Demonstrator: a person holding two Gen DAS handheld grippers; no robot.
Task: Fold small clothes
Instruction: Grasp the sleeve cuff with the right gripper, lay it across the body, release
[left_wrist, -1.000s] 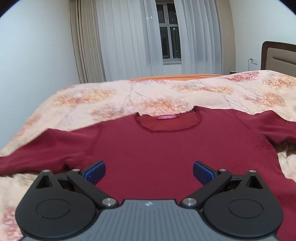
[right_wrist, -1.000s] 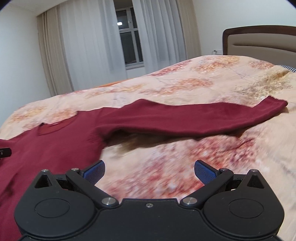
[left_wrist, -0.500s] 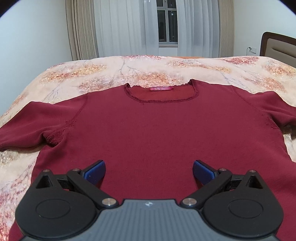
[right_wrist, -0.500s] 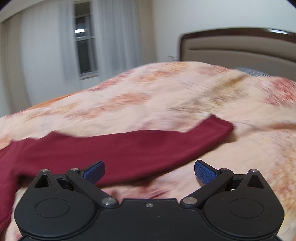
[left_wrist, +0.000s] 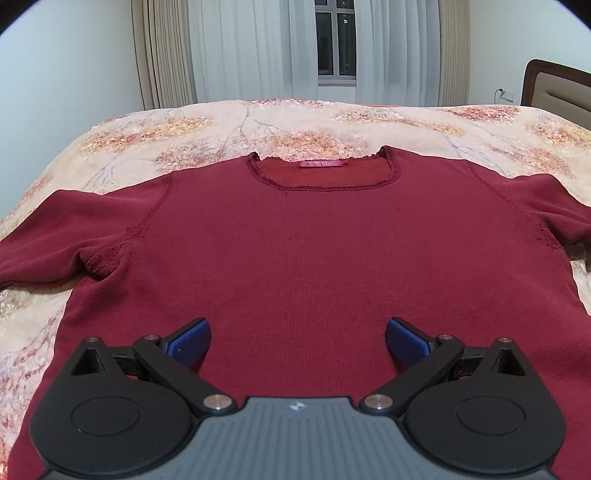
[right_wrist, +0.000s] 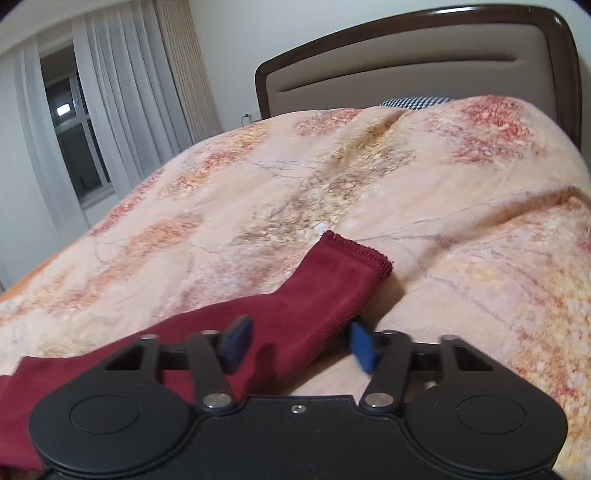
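Note:
A dark red long-sleeved top (left_wrist: 295, 251) lies flat, front up, on the bed, neckline away from me. My left gripper (left_wrist: 297, 343) hovers open over its lower body, touching nothing. In the right wrist view the top's right sleeve (right_wrist: 317, 295) stretches out to its cuff (right_wrist: 356, 251). My right gripper (right_wrist: 295, 343) is partly closed around the sleeve a little short of the cuff, its blue pads (right_wrist: 236, 341) on either side of the fabric with a gap still between them.
A peach floral bedspread (left_wrist: 295, 125) covers the bed. A brown and beige headboard (right_wrist: 424, 62) stands on the right, with a checked pillow (right_wrist: 413, 101) below it. Curtains and a window (left_wrist: 334, 44) are behind the bed's far side.
My right gripper swung right along the sleeve towards the cuff, came down onto it and its jaws narrowed around it. My left gripper rose slightly and looks more down on the top.

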